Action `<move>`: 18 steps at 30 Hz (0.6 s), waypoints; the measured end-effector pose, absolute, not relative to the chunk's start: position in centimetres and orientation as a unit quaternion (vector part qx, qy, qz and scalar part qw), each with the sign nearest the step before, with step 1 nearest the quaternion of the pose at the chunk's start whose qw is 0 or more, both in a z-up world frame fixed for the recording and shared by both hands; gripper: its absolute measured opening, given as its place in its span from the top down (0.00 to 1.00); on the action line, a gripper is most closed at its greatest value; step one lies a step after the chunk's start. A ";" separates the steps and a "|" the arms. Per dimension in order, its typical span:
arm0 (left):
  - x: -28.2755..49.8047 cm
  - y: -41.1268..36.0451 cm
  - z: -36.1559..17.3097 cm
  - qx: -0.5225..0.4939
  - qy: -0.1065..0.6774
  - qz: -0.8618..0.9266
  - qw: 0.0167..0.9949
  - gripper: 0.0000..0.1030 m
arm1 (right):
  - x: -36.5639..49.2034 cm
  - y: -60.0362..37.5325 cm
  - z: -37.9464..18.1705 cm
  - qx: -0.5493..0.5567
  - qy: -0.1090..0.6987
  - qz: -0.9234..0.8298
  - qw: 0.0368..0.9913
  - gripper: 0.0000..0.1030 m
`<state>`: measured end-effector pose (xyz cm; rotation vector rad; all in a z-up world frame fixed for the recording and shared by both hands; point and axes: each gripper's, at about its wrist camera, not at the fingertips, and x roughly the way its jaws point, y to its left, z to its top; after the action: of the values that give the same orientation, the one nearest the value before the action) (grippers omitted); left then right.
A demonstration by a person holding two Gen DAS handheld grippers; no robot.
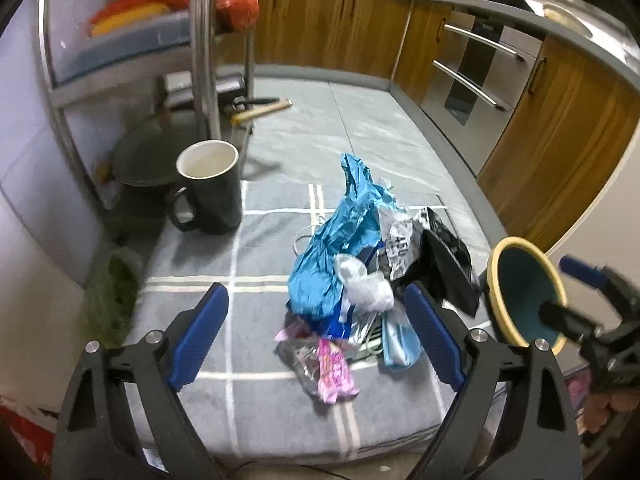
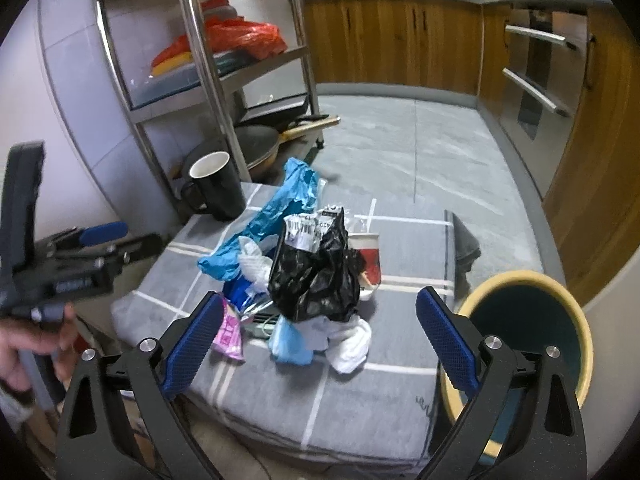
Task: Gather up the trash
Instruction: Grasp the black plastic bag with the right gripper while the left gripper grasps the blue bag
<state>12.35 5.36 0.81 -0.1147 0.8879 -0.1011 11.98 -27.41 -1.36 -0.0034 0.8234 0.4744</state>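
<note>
Lying: trash pile (image 1: 352,276) on mat (image 1: 224,412), long axis running near-to-far, blue wrapper (image 1: 340,240) tip pointing away
L grip (image 1: 316,336): jaws wide, holding nothing
R grip (image 2: 320,340): jaws wide, holding nothing
Bin (image 2: 536,280): right of mat

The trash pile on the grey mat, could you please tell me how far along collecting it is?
Nothing looks collected yet: the trash pile sits on the grey mat, and the bin beside it shows no trash inside. Both the left tongs and the right tongs are open and empty before the pile. All picking remains.
</note>
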 end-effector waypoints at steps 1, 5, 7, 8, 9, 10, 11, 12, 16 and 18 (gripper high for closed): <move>13.3 5.5 0.8 -0.052 0.434 -0.051 0.898 0.15 | 12.5 -27.2 -1.7 0.002 0.402 0.231 0.886 0.07; 16.6 5.6 0.2 -0.050 0.450 -0.071 0.889 0.15 | 14.0 -25.6 -2.7 -0.003 0.418 0.240 0.876 0.07; 18.1 5.6 -0.4 -0.049 0.461 -0.070 0.883 0.15 | 14.5 -24.4 -3.3 -0.015 0.422 0.243 0.873 0.08; 18.6 5.6 -0.6 -0.046 0.464 -0.071 0.882 0.15 | 14.7 -24.0 -3.5 -0.020 0.423 0.243 0.873 0.11; 19.1 5.5 -0.8 -0.044 0.467 -0.071 0.880 0.15 | 15.0 -23.4 -3.9 -0.030 0.425 0.241 0.872 0.17; 19.3 5.3 -1.0 -0.046 0.469 -0.072 0.879 0.16 | 15.3 -22.9 -4.3 -0.040 0.427 0.238 0.871 0.20; 19.5 5.2 -1.2 -0.049 0.471 -0.075 0.877 0.16 | 15.7 -22.5 -4.7 -0.047 0.430 0.235 0.870 0.29; 19.7 5.1 -1.3 -0.051 0.475 -0.078 0.875 0.16 | 15.9 -22.3 -5.2 -0.051 0.433 0.234 0.869 0.35; 20.2 4.1 -2.1 -0.043 0.488 -0.092 0.867 0.16 | 16.4 -22.0 -6.6 -0.057 0.448 0.231 0.862 0.54; 20.3 4.1 -2.2 -0.044 0.490 -0.091 0.866 0.16 | 16.2 -22.1 -6.6 -0.062 0.442 0.230 0.865 0.71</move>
<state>20.33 4.11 -2.18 -0.0929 1.0265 -0.1911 16.23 -22.13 -6.61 -0.1290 0.9270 0.4827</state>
